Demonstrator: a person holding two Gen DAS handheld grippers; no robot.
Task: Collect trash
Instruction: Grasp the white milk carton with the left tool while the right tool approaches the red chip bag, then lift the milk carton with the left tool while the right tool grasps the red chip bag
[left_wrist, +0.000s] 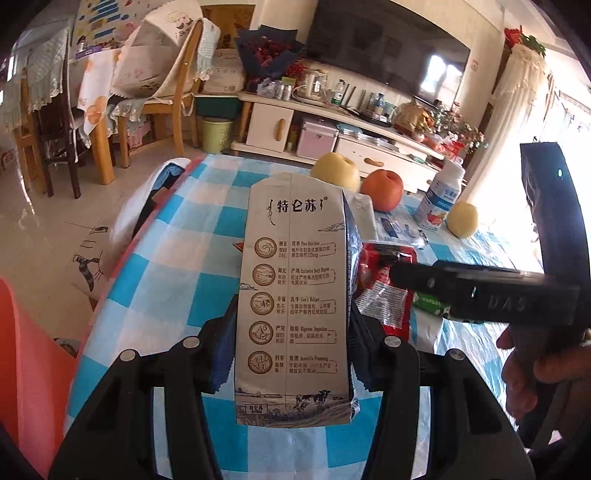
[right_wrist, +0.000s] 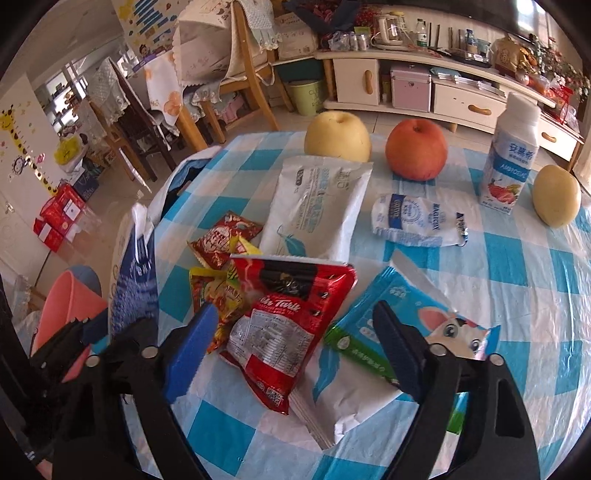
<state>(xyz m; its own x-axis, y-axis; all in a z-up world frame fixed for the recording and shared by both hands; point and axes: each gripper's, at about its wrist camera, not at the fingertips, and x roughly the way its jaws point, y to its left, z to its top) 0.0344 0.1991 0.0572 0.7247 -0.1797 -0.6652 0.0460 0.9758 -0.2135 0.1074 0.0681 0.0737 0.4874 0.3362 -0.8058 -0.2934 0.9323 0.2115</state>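
Your left gripper (left_wrist: 291, 354) is clamped on a milk carton (left_wrist: 293, 295), its blue pads pressed against the carton's two sides, holding it above the near edge of the blue-checked tablecloth (right_wrist: 517, 266). Your right gripper (right_wrist: 295, 343) has its fingers apart, straddling the red snack wrapper (right_wrist: 288, 325) without the pads touching it. Taking that red wrapper as the landmark: a yellow wrapper (right_wrist: 218, 295) lies touching its left side, a small red sachet (right_wrist: 221, 240) just behind that, a white pouch (right_wrist: 317, 206) behind, and a blue-and-green packet (right_wrist: 388, 317) just right. A pear (right_wrist: 338, 136), an apple (right_wrist: 416, 149) and a yogurt bottle (right_wrist: 509, 162) stand well behind it.
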